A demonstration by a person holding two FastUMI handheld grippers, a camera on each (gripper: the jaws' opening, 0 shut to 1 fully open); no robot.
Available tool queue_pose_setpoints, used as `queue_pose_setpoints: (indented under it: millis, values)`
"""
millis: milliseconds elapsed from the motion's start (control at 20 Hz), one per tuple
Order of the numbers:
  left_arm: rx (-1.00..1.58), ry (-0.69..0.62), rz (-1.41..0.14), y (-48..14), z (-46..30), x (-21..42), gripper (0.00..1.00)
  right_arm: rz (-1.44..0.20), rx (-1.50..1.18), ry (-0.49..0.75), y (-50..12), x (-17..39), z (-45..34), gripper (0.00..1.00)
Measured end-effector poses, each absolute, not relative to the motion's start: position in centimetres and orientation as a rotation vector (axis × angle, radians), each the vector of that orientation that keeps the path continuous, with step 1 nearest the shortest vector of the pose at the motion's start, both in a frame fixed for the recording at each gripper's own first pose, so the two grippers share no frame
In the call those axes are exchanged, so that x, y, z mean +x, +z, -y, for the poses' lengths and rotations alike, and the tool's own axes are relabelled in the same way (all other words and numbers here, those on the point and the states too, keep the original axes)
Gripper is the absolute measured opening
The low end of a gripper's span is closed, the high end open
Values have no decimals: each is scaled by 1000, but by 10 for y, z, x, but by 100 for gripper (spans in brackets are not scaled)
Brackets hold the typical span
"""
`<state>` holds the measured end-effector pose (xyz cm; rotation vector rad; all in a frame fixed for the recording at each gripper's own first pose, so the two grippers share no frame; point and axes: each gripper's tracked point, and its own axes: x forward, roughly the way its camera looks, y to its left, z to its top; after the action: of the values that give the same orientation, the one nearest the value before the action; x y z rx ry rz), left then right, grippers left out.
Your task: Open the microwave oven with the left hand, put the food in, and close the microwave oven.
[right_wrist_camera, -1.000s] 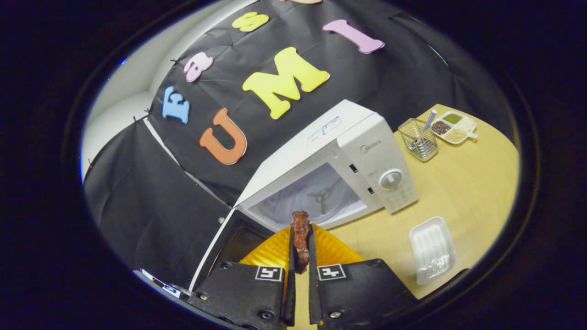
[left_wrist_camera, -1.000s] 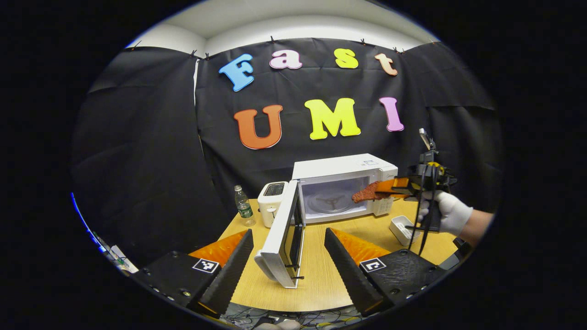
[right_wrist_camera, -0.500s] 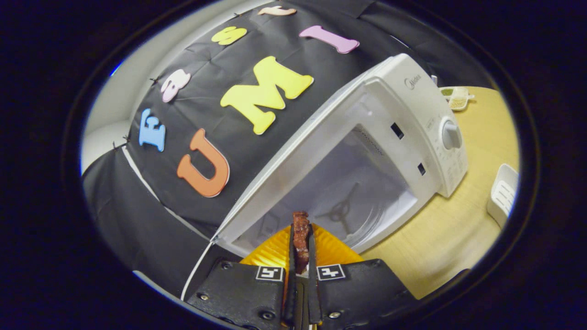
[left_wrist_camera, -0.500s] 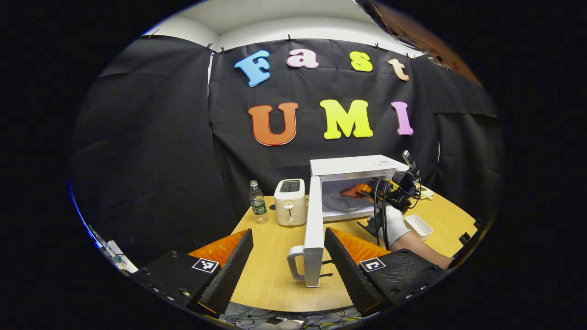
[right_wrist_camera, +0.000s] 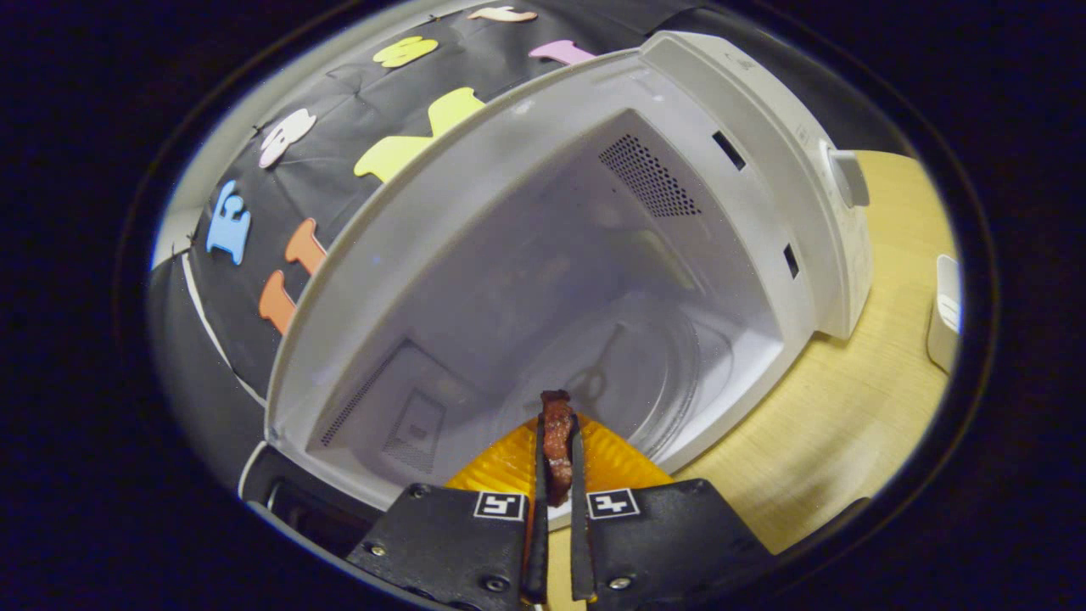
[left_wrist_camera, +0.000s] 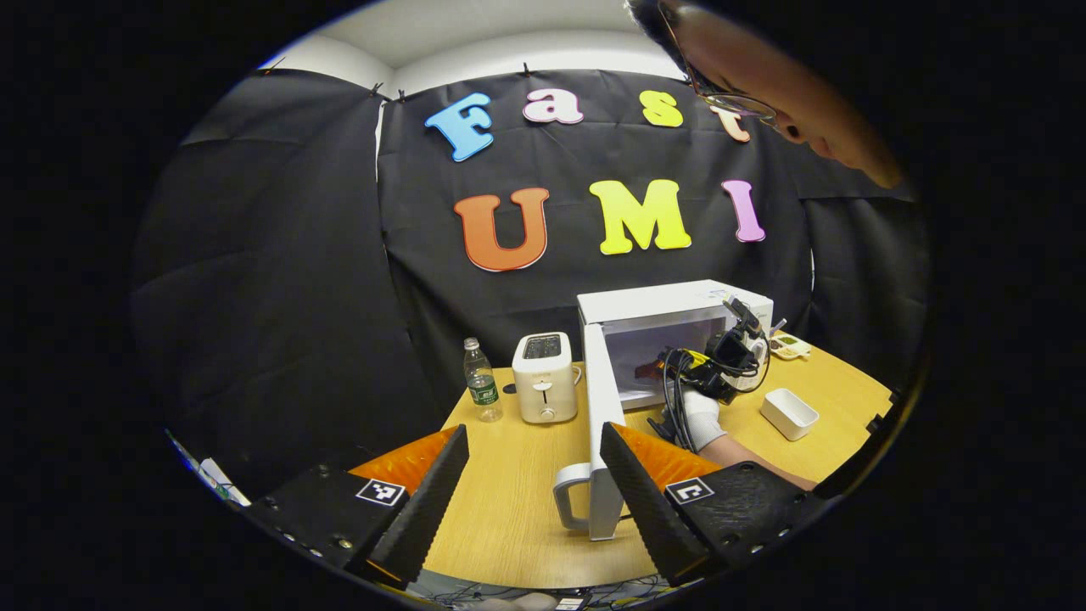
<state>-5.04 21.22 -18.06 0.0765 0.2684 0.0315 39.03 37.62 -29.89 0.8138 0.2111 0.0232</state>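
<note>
The white microwave (left_wrist_camera: 679, 304) stands at the back of the wooden table with its door (left_wrist_camera: 599, 399) swung wide open toward me. My left gripper (left_wrist_camera: 534, 479) hangs open and holds nothing, with the door's handle (left_wrist_camera: 570, 501) between its fingers' line of sight. A gloved hand (left_wrist_camera: 701, 417) holds my right gripper (left_wrist_camera: 721, 361) at the oven's mouth. In the right gripper view, my right gripper (right_wrist_camera: 556, 424) is shut on a reddish-brown strip of food (right_wrist_camera: 557, 441), just inside the microwave cavity (right_wrist_camera: 551, 280) above the glass turntable (right_wrist_camera: 670, 373).
A white toaster (left_wrist_camera: 545, 379) and a water bottle (left_wrist_camera: 481, 390) stand left of the door. A small white tray (left_wrist_camera: 789, 413) lies right of the oven, also seen as tray (right_wrist_camera: 942, 314). The control knob (right_wrist_camera: 848, 178) sits on the oven's right panel. A person's head leans in at top right.
My right gripper has carried the food forward from in front of the microwave into its open cavity. The left gripper stayed open, and its view has swung a little relative to the door.
</note>
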Motion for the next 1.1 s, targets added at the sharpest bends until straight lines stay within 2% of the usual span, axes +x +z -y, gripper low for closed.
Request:
queue_pose_setpoints:
  millis: [50,100,150,250,300,350,400,450,500,600,650,700,750,850,950,1000,1050,1100]
  values:
    - [73,34,-272,-180,-214,-49,96,-207,791,26,-298,392,-377,14]
    - [73,35,-268,-180,-216,-48,96,-202,752,22,-298,397,-376,5]
    - [69,43,-273,-180,-218,-48,96,-195,709,14,-302,399,-375,17]
    - [53,49,-273,-181,-218,-46,96,-199,638,-6,-305,403,-369,21]
    - [49,48,-275,-181,-218,-45,96,-206,613,-12,-308,403,-368,11]
    - [49,48,-275,-181,-219,-45,96,-199,589,-16,-306,404,-364,30]
    - [48,46,-276,-182,-219,-45,96,-190,575,-23,-305,404,-361,33]
    - [39,43,-282,-183,-219,-44,96,-170,556,-33,-301,403,-357,45]
    - [28,37,-285,-183,-218,-43,96,-160,540,-39,-296,404,-352,51]
    - [33,36,-280,-181,-218,-40,95,-136,536,-16,-289,403,-357,58]
    - [33,35,-273,-179,-217,-41,96,-134,533,-5,-289,402,-357,74]
    - [32,34,-271,-179,-217,-40,96,-134,526,-2,-286,399,-358,77]
    - [32,34,-269,-179,-216,-40,95,-118,507,2,-280,398,-356,69]
    - [34,34,-270,-180,-214,-36,96,-103,492,17,-266,388,-353,93]
    - [33,38,-263,-176,-216,-34,96,-109,508,61,-258,373,-356,99]
    - [26,36,-262,-174,-215,-34,96,-109,495,74,-253,365,-354,88]
    - [23,37,-260,-171,-214,-35,96,-107,471,73,-249,357,-348,100]
    - [23,35,-259,-168,-214,-34,96,-103,454,75,-242,346,-343,100]
